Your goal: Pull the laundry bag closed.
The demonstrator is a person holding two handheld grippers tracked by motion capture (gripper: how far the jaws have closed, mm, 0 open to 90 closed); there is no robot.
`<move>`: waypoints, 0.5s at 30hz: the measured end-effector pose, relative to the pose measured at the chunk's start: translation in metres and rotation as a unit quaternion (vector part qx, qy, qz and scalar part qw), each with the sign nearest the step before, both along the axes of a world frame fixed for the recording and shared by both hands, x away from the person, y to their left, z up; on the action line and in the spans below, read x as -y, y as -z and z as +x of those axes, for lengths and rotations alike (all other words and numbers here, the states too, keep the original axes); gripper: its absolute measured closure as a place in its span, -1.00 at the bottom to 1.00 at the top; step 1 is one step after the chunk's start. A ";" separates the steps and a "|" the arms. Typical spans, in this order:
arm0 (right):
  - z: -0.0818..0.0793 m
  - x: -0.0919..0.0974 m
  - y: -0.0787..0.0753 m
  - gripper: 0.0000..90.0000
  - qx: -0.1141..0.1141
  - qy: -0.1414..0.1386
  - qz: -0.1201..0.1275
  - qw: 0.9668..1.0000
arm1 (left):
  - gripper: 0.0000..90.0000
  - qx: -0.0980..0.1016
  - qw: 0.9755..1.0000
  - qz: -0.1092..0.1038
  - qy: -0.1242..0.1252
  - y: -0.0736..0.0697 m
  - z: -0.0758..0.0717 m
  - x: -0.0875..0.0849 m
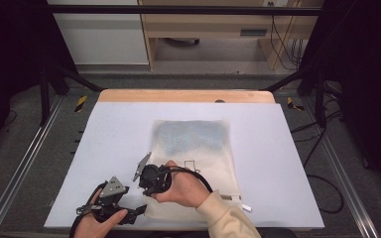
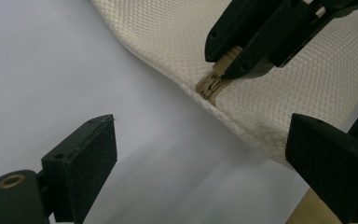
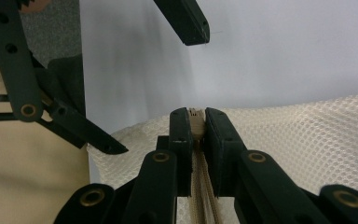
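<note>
A cream mesh bag point(image 1: 193, 144) lies flat on the pale table mat point(image 1: 114, 124), with something bluish showing through its far half. My right gripper point(image 1: 147, 189) is at the bag's near left edge, shut on the tan zipper pull point(image 3: 196, 117); the zipper's teeth point(image 3: 204, 186) run back between its jaws. In the left gripper view the right gripper point(image 2: 235, 65) pinches that zipper pull point(image 2: 213, 83) at the bag's point(image 2: 307, 88) edge. My left gripper point(image 2: 205, 158) stands open just beside this corner, over bare mat, with nothing between its pads point(image 2: 81, 161). It is also at the near left in the high view point(image 1: 136, 208).
The mat point(image 2: 51, 70) ends close behind both hands at the near table edge. A wooden strip point(image 1: 186, 95) borders the far side. Black frame posts point(image 1: 47, 89) stand at the table's back corners, with metal rails point(image 1: 15, 178) along the left.
</note>
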State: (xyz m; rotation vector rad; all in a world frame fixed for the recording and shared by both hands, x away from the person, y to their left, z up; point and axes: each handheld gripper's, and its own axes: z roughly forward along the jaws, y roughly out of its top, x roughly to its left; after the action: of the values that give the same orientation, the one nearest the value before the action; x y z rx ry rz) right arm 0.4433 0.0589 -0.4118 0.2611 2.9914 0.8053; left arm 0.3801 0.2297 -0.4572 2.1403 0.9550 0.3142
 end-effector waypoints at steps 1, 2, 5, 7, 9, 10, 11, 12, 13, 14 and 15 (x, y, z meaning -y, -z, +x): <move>0.000 0.000 0.000 0.82 0.000 -0.001 0.000 1.000 | -0.80 -0.001 1.000 -0.001 0.000 0.000 0.000 0.001; 0.000 0.000 0.000 0.82 0.000 -0.001 0.000 1.000 | -0.79 -0.002 1.000 -0.002 0.000 -0.001 0.000 0.001; 0.000 0.000 0.001 0.82 -0.002 0.000 0.000 1.000 | -0.73 0.001 1.000 -0.023 -0.005 -0.002 0.001 0.000; 0.000 0.000 0.001 0.82 -0.001 0.001 -0.002 1.000 | -0.73 0.002 1.000 -0.026 -0.002 -0.003 0.000 0.001; 0.000 0.000 0.002 0.81 -0.001 0.001 -0.002 1.000 | -0.73 0.000 1.000 -0.026 -0.001 -0.003 0.000 0.002; 0.000 0.000 0.002 0.82 -0.001 0.001 -0.001 1.000 | -0.73 0.000 1.000 -0.025 -0.001 -0.002 0.000 0.004; 0.000 0.000 0.001 0.82 -0.001 0.002 -0.001 1.000 | -0.71 -0.001 1.000 -0.026 0.000 -0.002 0.000 0.006; -0.001 0.000 0.001 0.82 0.000 0.001 -0.001 1.000 | -0.71 -0.004 0.999 -0.031 0.002 -0.001 0.001 0.008; -0.001 0.000 0.001 0.82 0.000 0.000 -0.002 1.000 | -0.71 -0.006 0.999 -0.034 0.000 -0.001 0.002 0.009; -0.001 0.000 0.000 0.82 0.001 0.000 -0.001 1.000 | -0.69 -0.008 0.999 -0.036 0.001 0.000 0.003 0.010; -0.001 0.000 0.000 0.82 0.002 0.001 -0.001 1.000 | -0.68 -0.009 0.999 -0.035 0.001 0.001 0.004 0.012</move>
State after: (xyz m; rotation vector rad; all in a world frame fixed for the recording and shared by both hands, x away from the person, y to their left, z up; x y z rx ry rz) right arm 0.4427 0.0587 -0.4122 0.2621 2.9869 0.8023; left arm 0.3841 0.2178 -0.4585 2.0835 0.9606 0.2559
